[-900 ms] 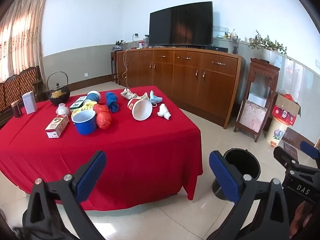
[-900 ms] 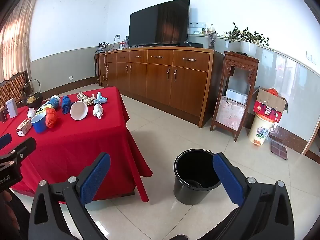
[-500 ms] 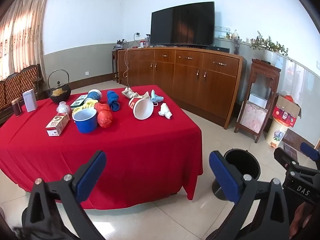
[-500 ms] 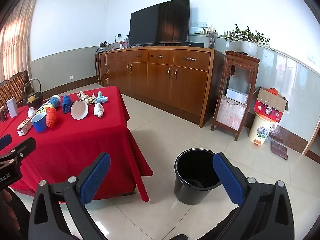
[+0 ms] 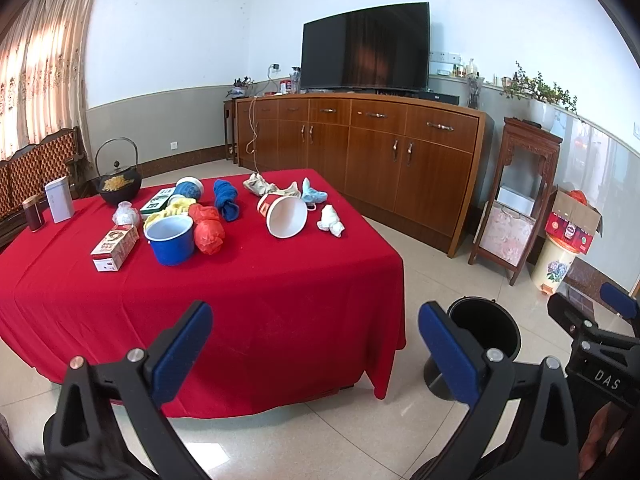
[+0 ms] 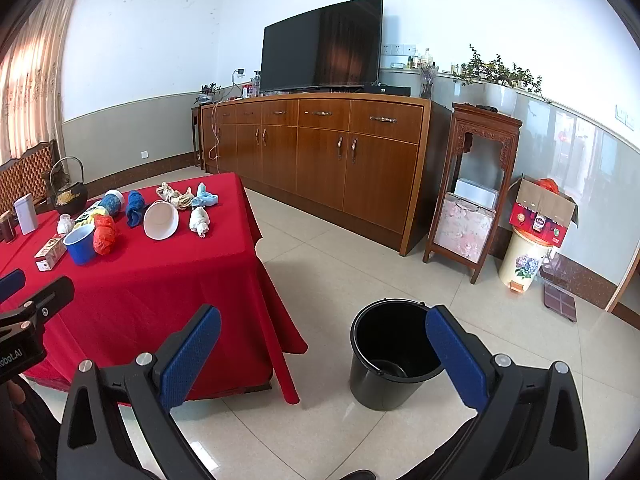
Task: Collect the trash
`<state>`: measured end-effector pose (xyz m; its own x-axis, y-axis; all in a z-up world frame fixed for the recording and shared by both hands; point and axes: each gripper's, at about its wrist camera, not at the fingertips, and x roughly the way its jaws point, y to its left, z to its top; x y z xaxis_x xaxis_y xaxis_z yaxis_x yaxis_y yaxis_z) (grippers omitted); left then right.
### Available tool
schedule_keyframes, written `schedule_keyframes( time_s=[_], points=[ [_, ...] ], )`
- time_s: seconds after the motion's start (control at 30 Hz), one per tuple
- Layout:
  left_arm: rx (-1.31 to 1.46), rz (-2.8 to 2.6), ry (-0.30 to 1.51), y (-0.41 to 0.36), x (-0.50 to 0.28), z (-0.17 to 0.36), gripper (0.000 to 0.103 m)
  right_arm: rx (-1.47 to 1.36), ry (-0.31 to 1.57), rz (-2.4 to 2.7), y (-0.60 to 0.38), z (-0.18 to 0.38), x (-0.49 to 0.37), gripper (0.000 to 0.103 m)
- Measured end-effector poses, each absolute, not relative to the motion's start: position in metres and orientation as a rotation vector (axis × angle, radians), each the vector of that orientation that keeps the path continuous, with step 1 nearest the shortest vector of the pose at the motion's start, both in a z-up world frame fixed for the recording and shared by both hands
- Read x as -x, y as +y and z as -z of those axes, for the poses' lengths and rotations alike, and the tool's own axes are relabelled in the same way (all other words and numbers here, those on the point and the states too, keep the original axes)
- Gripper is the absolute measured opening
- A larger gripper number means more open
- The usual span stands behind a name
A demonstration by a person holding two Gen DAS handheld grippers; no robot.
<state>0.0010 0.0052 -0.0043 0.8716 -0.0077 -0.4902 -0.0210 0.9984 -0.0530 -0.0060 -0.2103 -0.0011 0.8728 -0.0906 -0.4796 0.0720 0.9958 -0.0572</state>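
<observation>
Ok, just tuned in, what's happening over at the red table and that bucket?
Nothing has been picked up yet. A person holds both grippers back from the red table; the left gripper and right gripper are open and empty. The litter lies on the cloth: a tipped paper cup, a crumpled white tissue, an orange bag and other scraps. The black bucket stands on the floor beside the table, apparently waiting for the trash.

- Black bucket (image 5: 486,322): left gripper's blue pad is covering its near side.
- Small box (image 5: 115,243): print is reading too small.
- Table (image 5: 24,280): left edge is running out of frame.
</observation>
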Motion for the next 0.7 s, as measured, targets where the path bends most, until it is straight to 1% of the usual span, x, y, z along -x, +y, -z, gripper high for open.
schedule_keyframes(
  time_s=[0.7],
  points=[
    [0.058, -0.011, 0.519, 0.0035, -0.001, 0.0061, 0.103, 0.032, 0.509, 0.081, -0.2122, 0.0014, 0.0054, 0.103]
  ],
)
